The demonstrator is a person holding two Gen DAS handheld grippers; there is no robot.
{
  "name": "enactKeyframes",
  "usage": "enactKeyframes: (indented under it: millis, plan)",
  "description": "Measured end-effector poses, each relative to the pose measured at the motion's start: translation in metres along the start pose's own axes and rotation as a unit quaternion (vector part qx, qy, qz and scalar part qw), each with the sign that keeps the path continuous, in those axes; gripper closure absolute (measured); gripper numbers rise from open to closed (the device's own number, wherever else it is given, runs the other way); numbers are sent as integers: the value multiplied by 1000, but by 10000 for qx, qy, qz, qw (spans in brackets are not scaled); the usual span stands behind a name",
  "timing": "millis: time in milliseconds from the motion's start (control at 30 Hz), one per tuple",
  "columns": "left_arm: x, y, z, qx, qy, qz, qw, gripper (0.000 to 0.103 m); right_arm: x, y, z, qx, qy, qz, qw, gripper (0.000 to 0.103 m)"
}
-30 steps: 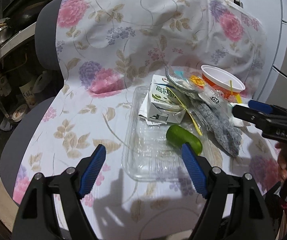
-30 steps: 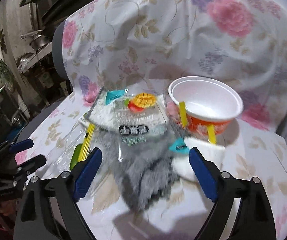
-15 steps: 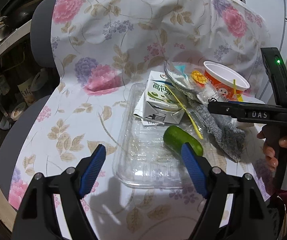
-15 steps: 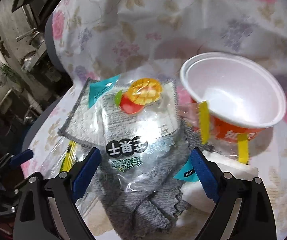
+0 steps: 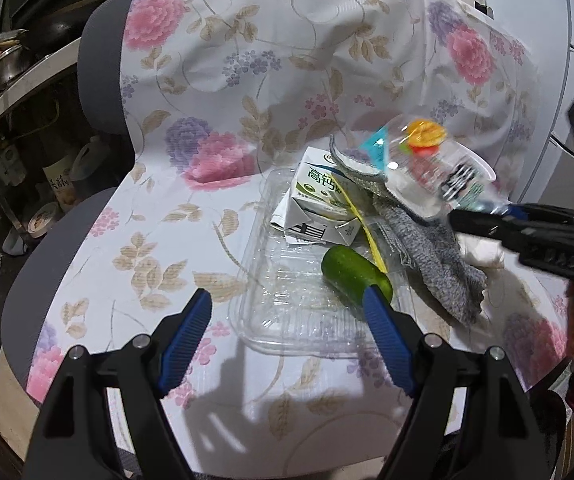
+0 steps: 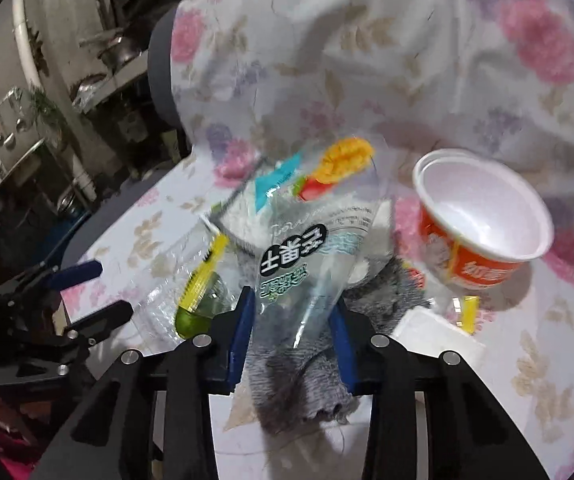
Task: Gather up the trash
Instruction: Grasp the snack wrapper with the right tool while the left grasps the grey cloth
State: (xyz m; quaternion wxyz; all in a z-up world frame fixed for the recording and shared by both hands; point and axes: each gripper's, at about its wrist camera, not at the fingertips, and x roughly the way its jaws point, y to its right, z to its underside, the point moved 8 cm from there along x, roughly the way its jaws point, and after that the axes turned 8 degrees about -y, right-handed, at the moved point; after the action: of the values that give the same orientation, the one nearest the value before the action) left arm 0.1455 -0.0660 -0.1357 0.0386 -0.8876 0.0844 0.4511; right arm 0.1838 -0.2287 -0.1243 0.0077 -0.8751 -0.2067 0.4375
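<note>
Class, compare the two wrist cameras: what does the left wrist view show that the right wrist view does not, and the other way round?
Only the left wrist view shows the milk carton. Only the right wrist view shows the whole orange noodle cup, with a white block in front of it. Both show the clear plastic wrapper pinched in the right gripper, whose jaws have just been closing, the grey cloth and the green vegetable.

Your carton [image 5: 319, 204] and cucumber [image 5: 355, 276] lie in the tray [image 5: 271, 320]; right of them the cloth [image 5: 439, 256], with the wrapper [image 6: 307, 248] over it, and the bowl [image 6: 483, 216] farther right
</note>
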Motion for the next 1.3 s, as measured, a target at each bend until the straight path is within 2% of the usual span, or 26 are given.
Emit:
enactKeyframes:
  millis: [33, 100, 267, 433, 500, 600, 667, 933, 967, 1000, 1067, 1133, 1233, 1300]
  plan:
    - [-1, -1, 0, -9, 7, -3, 10000, 27, -7, 2, 0, 71, 73, 43, 9999, 96]
    - [-4, -2, 1, -30, 22, 5, 10000, 27, -20, 6, 0, 200, 195, 199, 9994, 102]
    - [-11, 7, -2, 72, 72, 81, 9999, 27, -55, 5, 14, 269, 480, 570, 9969, 102]
    - [-13, 23, -22, 160, 178, 322, 9992, 27, -72, 6, 35, 217, 609, 1115, 9917, 102]
    - [-10, 32, -37, 132, 247, 488, 9984, 34, -76, 10, 44, 295, 630, 1177, 9906, 102]
    - [0, 43, -53, 54, 180, 735, 9971, 54, -80, 17, 55, 361, 642, 1272, 9891, 102]
    - [8, 51, -61, 74, 109, 795, 9967, 60, -81, 23, 59, 423, 626, 1306, 9885, 102]
    - [46, 68, -74, 10, -239, 764, 9968, 60, -81, 35, 65, 524, 642, 1279, 9883, 102]
    - [51, 69, -75, 9, -278, 717, 9970, 62, -81, 35, 65, 523, 641, 1281, 9883, 102]
    - [53, 68, -75, 5, -297, 696, 9971, 75, -81, 36, 66, 525, 646, 1283, 9882, 102]
    - [56, 66, -75, -19, -315, 688, 9971, 86, -82, 37, 66, 537, 672, 1293, 9879, 102]
    - [53, 66, -78, -44, -244, 750, 9969, 96, -85, 38, 66, 563, 714, 1300, 9873, 102]
    - [41, 69, -84, -6, 6, 884, 9961, 100, -88, 40, 65, 602, 781, 1317, 9864, 102]
    - [23, 72, -91, 31, 343, 961, 9948, 100, -94, 40, 63, 628, 848, 1339, 9854, 102]
